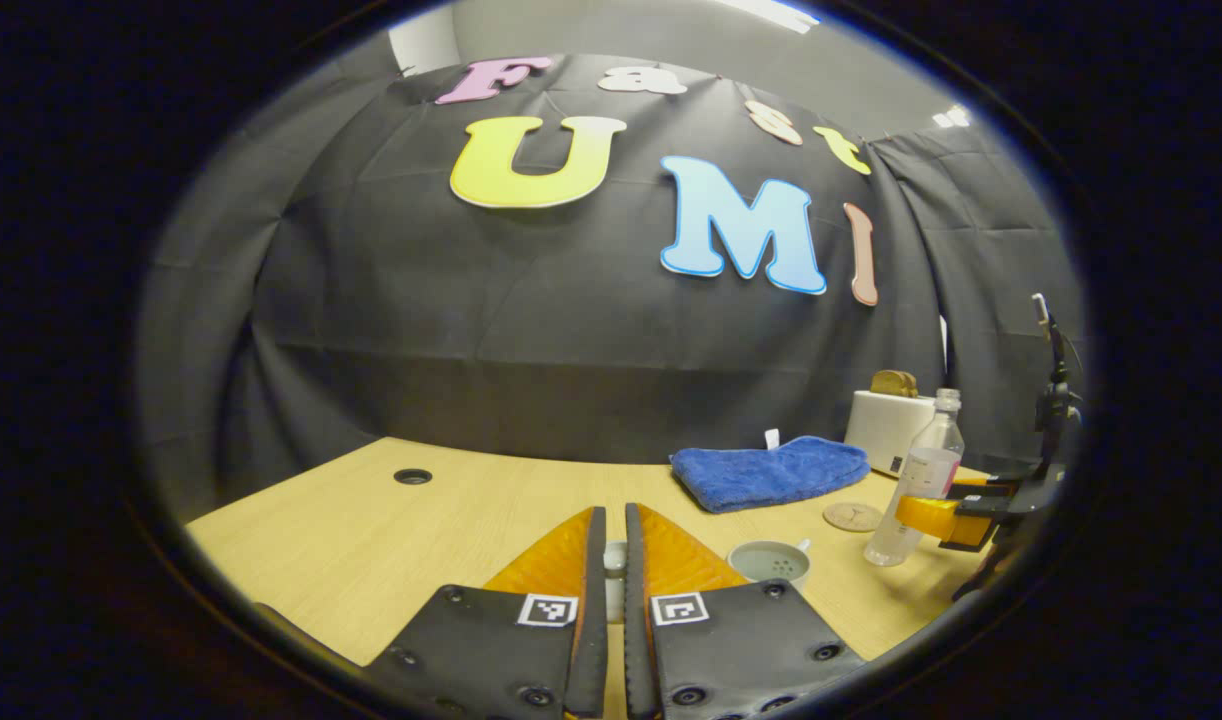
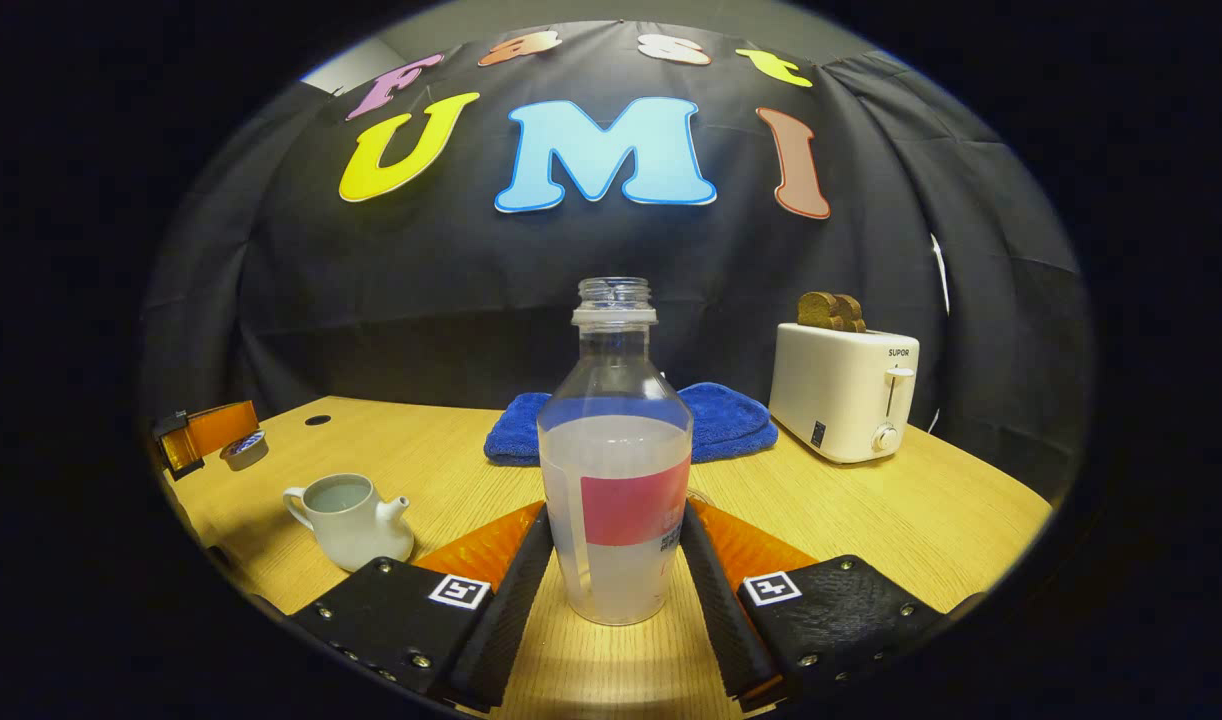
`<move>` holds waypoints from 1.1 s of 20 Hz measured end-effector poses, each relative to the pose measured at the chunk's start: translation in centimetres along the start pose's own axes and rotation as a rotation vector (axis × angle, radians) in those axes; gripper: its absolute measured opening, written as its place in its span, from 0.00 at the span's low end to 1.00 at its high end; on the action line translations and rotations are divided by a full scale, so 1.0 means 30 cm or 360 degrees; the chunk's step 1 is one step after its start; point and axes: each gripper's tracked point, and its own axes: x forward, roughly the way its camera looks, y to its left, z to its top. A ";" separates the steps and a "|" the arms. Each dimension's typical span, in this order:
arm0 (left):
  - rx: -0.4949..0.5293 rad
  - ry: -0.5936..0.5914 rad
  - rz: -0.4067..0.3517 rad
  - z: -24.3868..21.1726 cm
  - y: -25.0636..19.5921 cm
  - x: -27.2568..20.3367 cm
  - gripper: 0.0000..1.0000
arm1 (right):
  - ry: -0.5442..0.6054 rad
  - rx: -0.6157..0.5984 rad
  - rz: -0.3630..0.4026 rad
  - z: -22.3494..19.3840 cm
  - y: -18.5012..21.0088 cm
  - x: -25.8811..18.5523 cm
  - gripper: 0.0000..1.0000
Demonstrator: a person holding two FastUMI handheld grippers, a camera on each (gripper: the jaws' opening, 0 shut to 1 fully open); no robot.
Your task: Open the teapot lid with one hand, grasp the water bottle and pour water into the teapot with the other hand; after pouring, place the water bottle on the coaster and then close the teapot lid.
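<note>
While the right gripper (image 2: 611, 570) clamps the water bottle (image 2: 616, 470) on the wooden table (image 2: 871, 510) — left gripper (image 1: 611, 560) pinches the teapot lid (image 1: 616, 565).

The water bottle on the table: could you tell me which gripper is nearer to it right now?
Right. The right gripper has its fingers on either side of the water bottle. The left gripper is off to the side, holding the teapot lid.

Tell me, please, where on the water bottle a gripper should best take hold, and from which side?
Grip the water bottle at its straight labelled body, coming in level from the front, fingers either side. It stands upright and uncapped, so a side grip below the narrowing shoulder probably holds steadiest.
</note>
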 end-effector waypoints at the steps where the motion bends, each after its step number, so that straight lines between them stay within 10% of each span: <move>1: -0.0013 0.0004 0.0000 -0.005 0.003 0.004 0.15 | 0.0001 -0.0004 -0.0002 0.001 0.002 0.000 0.77; 16: -0.0089 0.0002 -0.0037 0.000 -0.003 0.010 0.14 | -0.0014 -0.0133 -0.0082 0.011 0.023 -0.009 0.74; 22: -0.0155 0.0027 0.0005 -0.021 0.056 0.021 0.14 | -0.0056 -0.0507 -0.0107 0.023 0.063 -0.035 0.74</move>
